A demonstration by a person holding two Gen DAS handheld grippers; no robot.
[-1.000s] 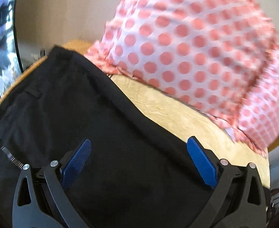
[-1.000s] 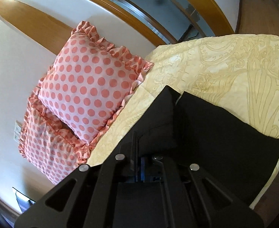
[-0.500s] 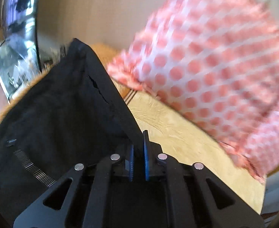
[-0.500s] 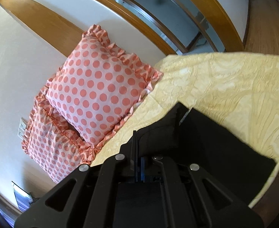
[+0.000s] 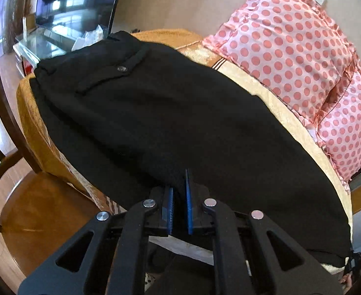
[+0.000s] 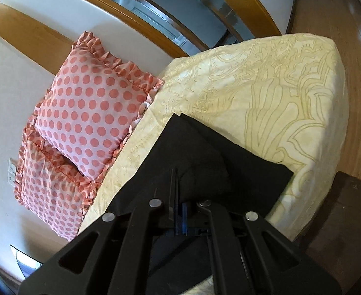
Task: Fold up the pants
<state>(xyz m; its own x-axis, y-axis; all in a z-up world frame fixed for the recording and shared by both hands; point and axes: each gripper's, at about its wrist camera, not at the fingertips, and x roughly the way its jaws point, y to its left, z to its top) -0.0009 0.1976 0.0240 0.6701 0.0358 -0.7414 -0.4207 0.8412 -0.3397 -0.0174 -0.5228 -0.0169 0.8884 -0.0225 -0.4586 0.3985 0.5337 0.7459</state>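
Observation:
The black pants (image 5: 170, 123) lie spread on a bed with a cream patterned cover (image 5: 266, 93). A back pocket with a button (image 5: 122, 68) shows at the far end in the left wrist view. My left gripper (image 5: 179, 191) is shut on the near edge of the pants. In the right wrist view the pants (image 6: 229, 162) lie with a folded layer on the cover (image 6: 266, 93). My right gripper (image 6: 179, 196) is shut on a bunched fold of the black fabric.
Two pink polka-dot pillows (image 5: 291, 56) (image 6: 89, 108) lean against the wall at the bed's head. A wooden chair (image 5: 33, 211) stands by the bed's side. Wooden floor (image 6: 340, 12) lies beyond the bed's far corner. A dark stand (image 6: 347, 211) sits near the bed.
My left gripper was open over the pants a second ago, closed on the fabric, and has pulled back with it. My right gripper stays shut on the pants and has lifted slightly.

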